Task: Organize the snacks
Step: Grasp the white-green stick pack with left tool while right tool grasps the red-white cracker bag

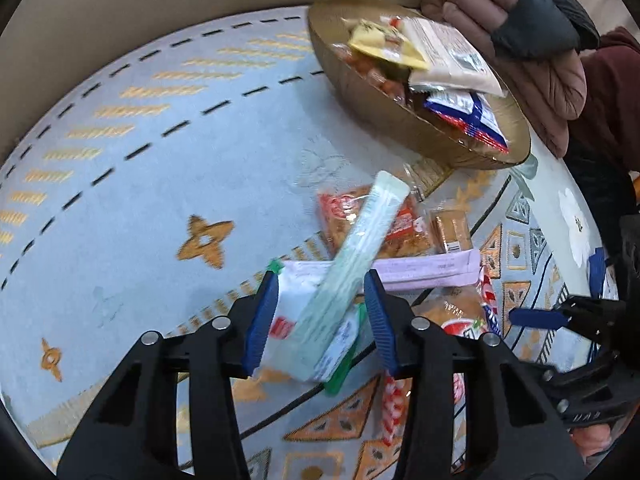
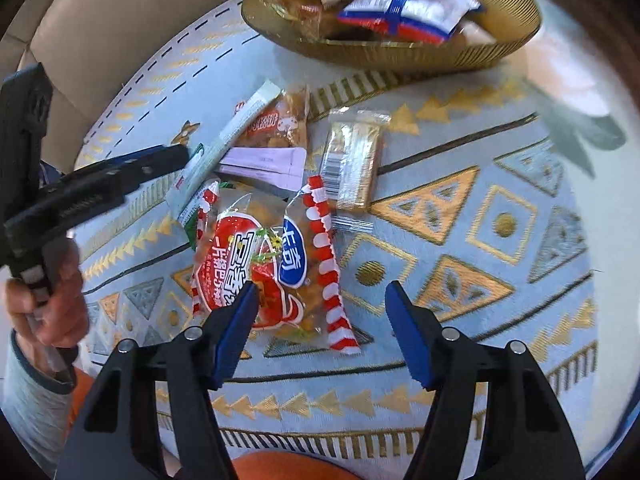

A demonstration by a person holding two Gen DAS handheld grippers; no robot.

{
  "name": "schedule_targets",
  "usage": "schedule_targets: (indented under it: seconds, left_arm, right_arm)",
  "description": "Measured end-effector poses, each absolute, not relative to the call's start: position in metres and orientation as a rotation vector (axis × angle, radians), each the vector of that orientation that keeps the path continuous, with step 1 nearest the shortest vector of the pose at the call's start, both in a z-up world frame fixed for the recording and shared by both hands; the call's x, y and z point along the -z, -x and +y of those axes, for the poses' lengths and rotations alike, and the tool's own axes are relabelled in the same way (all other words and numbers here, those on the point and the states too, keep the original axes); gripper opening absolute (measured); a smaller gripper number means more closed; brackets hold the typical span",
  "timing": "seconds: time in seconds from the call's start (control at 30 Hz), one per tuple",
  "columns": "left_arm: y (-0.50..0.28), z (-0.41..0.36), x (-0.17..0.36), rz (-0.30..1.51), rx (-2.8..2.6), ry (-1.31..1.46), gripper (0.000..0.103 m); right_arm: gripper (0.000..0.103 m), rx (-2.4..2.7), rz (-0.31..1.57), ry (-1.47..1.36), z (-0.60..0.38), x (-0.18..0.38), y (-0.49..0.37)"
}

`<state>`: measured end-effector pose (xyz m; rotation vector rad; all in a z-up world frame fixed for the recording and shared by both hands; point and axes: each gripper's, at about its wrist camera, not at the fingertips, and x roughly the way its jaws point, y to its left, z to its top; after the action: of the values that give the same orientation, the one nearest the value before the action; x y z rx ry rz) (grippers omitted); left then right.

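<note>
Two tongs over loose snacks on the desk.
Left tongs (image 1: 322,312) bracket a pale-green stick pack (image 1: 352,256), grip unclear; right tongs (image 2: 322,324) gape above a red-striped bag (image 2: 268,256).

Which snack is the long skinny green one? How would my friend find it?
Find the gold bowl full of snacks on the patterned blue tablecloth. Nearer than the bowl lies a small pile of loose packets. The pale green stick packet lies slanted across the top of an orange packet and a lilac one; it is the only long, thin one.
</note>
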<state>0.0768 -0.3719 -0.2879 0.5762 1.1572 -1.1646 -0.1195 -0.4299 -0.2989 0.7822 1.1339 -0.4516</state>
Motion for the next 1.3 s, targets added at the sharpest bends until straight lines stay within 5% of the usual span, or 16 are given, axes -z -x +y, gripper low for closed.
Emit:
schedule_targets:
  seconds: [0.17,0.27,0.43,0.53,0.73,0.93,1.13,1.3]
  left_arm:
    - [-0.065,-0.38,0.298,1.151,1.19,-0.648,0.036]
    - [-0.063,-0.374,0.297,1.138,1.195,-0.669,0.019]
    - [-0.07,-0.344,0.285,1.127,1.196,-0.635,0.018]
    - [-0.079,-0.306,0.272,1.117,1.187,-0.581,0.018]
    - [-0.103,-0.234,0.263,1.148,1.108,-0.405,0.019]
    - [-0.117,-0.223,0.277,1.128,1.035,-0.409,0.019]
    - [-0.119,-0.228,0.269,1.088,1.057,-0.405,0.019]
    - [-0.11,-0.232,0.26,1.037,1.069,-0.423,0.019]
  right_arm:
    - [0.055,0.37,1.123,-0.872,-0.427,0.316,0.117]
    - [0.053,0.35,1.146,-0.866,-0.415,0.313,0.114]
    - [0.053,0.299,1.202,-0.807,-0.387,0.307,0.104]
    - [0.075,0.374,1.255,-0.603,-0.368,0.289,0.107]
    - [0.095,0.381,1.204,-0.287,-0.342,0.253,0.095]
    - [0.095,0.326,1.204,-0.101,-0.345,0.271,0.057]
    - [0.097,0.159,1.242,-0.343,-0.374,0.303,0.052]
    - [0.097,0.191,1.31,-0.187,-0.34,0.32,0.047]
